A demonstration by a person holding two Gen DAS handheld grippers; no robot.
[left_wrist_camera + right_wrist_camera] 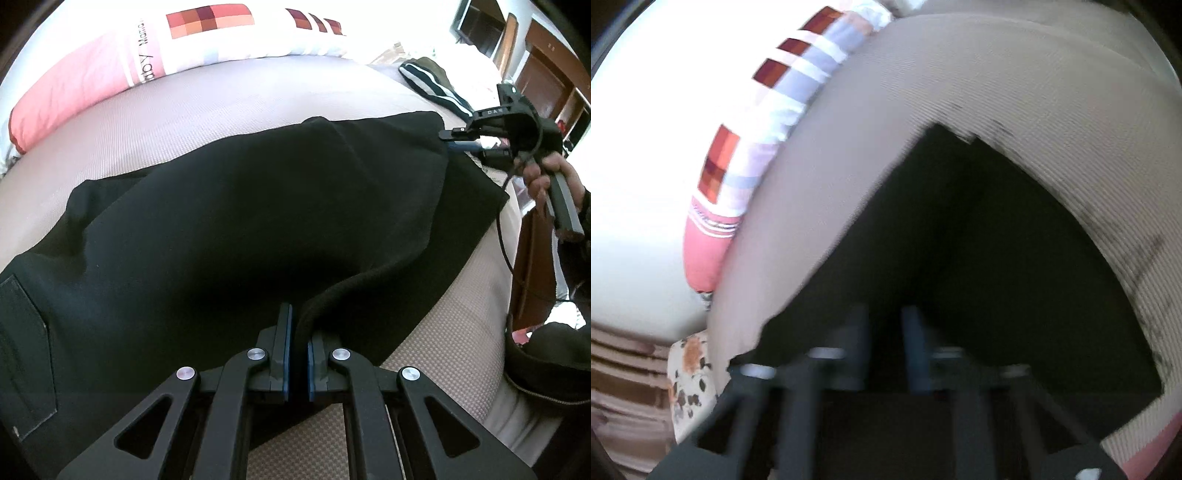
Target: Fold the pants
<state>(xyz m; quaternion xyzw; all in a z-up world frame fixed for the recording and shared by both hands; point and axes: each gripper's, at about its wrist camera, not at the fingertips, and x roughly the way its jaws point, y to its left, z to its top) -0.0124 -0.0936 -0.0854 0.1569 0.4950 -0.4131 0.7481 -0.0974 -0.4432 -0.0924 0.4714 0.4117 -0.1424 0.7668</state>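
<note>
**Black pants spread on a bed, held at two edges**

The black pants lie across the taupe textured bed cover, reaching from the lower left, where a back pocket shows, to the right edge of the bed. A fold of cloth is raised over the middle; its thick hem curves down to the left gripper, whose jaws are closed on that hem. At the far right corner of the raised layer, the right gripper meets the cloth edge, carried by a hand. In the left wrist view its jaws look closed, but whether cloth is pinched between them cannot be made out. The right wrist view is blurred; there the gripper sits over dark cloth.

Bare cover lies open beyond the pants' far edge and in a strip along the near right side. A pink and white pillow with checked patches borders the far side. A second dark garment with white stripes rests near the far right corner, apart from the pants. Wooden furniture stands past the bed's right edge.
</note>
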